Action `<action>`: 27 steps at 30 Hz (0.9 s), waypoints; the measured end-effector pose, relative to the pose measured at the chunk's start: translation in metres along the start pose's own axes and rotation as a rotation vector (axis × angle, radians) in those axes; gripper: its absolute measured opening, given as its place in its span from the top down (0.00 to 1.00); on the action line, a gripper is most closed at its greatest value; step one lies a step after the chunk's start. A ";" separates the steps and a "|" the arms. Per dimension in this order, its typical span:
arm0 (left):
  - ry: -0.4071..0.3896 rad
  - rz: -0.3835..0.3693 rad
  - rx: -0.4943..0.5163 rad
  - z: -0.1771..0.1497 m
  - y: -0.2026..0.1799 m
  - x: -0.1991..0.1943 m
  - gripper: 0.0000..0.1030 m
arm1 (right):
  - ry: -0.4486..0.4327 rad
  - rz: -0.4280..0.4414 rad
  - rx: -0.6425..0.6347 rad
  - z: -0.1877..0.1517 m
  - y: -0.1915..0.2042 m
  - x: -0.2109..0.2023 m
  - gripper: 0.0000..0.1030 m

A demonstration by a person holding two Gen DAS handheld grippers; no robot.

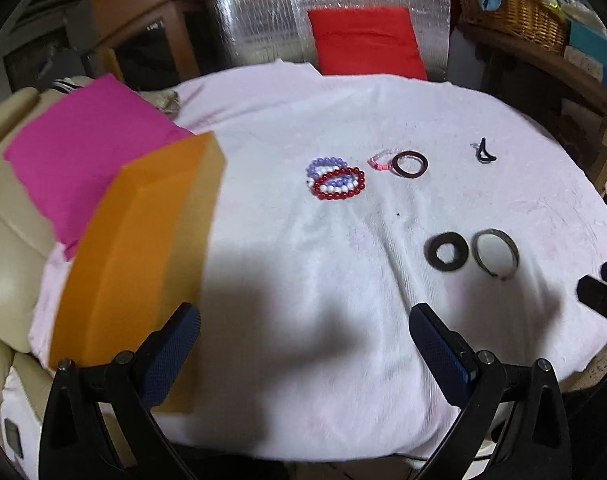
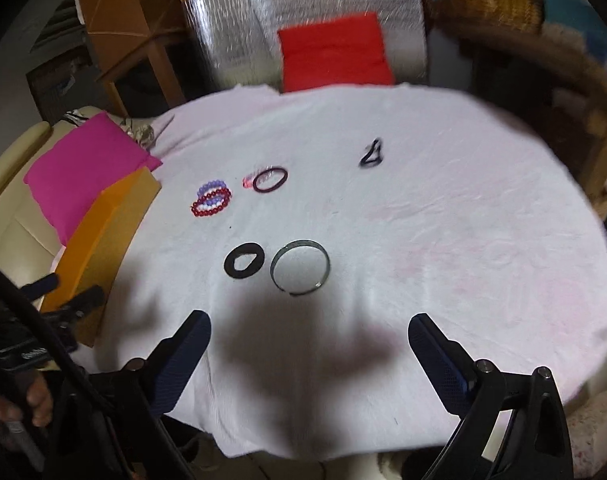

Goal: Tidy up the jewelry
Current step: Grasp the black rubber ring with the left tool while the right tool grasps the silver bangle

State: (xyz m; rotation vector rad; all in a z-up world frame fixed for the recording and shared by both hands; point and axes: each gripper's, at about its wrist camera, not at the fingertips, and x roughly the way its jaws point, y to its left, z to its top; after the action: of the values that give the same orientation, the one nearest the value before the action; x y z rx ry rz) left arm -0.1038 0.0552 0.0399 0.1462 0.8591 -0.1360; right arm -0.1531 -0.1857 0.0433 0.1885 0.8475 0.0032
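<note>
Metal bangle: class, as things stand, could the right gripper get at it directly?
Probably yes. The right gripper is open and empty, and the metal bangle lies flat on the cloth just ahead of its fingers. Only bare cloth lies between; the black ring sits beside the bangle, apart.
</note>
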 end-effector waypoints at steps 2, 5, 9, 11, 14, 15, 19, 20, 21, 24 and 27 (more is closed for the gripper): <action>0.010 -0.012 -0.010 0.007 -0.003 0.015 0.00 | 0.043 0.019 -0.013 0.010 0.000 0.024 0.06; 0.017 -0.013 -0.001 0.017 -0.006 0.030 0.00 | 0.097 0.031 -0.068 0.022 0.008 0.055 0.06; 0.026 -0.044 0.030 0.027 -0.007 0.047 0.00 | 0.155 -0.017 -0.132 0.025 0.013 0.089 0.06; 0.033 -0.084 0.047 0.028 -0.009 0.054 0.00 | 0.165 -0.031 -0.138 0.024 0.012 0.098 0.06; 0.062 -0.132 0.069 0.027 -0.017 0.065 0.00 | 0.194 -0.042 -0.137 0.021 0.010 0.113 0.13; 0.076 -0.148 0.071 0.027 -0.019 0.068 0.00 | 0.194 -0.059 -0.142 0.022 0.010 0.116 0.15; 0.077 -0.182 0.104 0.026 -0.031 0.071 0.00 | 0.153 -0.097 -0.184 0.024 0.011 0.117 0.36; 0.071 -0.189 0.112 0.025 -0.033 0.071 0.00 | 0.143 -0.098 -0.176 0.026 0.009 0.117 0.44; 0.066 -0.200 0.123 0.026 -0.037 0.071 0.00 | 0.138 -0.100 -0.166 0.028 0.006 0.116 0.44; 0.076 -0.215 0.155 0.027 -0.050 0.076 0.00 | 0.129 -0.060 -0.098 0.034 -0.008 0.113 0.44; 0.086 -0.232 0.196 0.028 -0.067 0.080 0.00 | 0.110 -0.077 -0.065 0.038 -0.017 0.110 0.44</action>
State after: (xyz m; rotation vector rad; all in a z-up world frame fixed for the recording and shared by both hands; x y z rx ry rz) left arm -0.0429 -0.0208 -0.0078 0.2368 0.9463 -0.4340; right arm -0.0531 -0.2004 -0.0169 0.0950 0.9623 -0.0313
